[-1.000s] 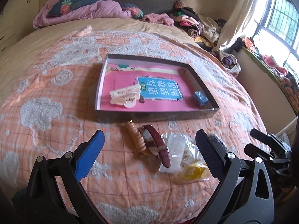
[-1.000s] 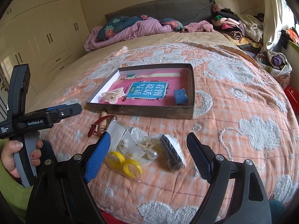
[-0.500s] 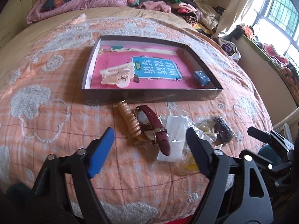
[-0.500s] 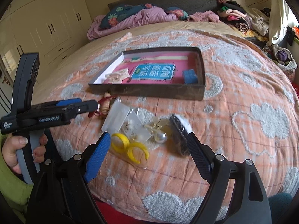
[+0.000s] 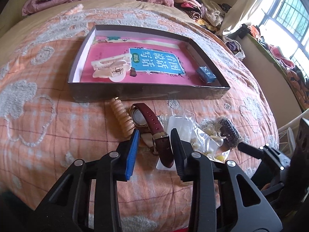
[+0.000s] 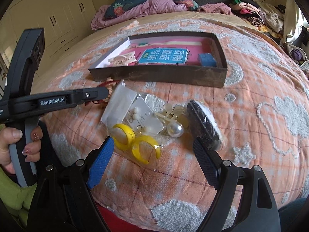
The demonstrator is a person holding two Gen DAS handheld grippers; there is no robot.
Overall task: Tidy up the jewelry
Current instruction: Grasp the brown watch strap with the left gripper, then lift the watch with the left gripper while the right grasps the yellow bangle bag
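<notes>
Left gripper [image 5: 154, 135] closing around watch strap [image 5: 157, 127]; right gripper [image 6: 152, 147] wide; peach quilted bed [image 6: 251, 89], wardrobe [image 6: 58, 15] behind.

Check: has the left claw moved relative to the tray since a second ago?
Yes. The left claw dropped in toward the watch below the tray, closing, strap between its fingers.

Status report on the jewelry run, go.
Left gripper closing, watch strap between its jaws. Right gripper open above bagged yellow earrings. Box just beyond, path clear.
</notes>
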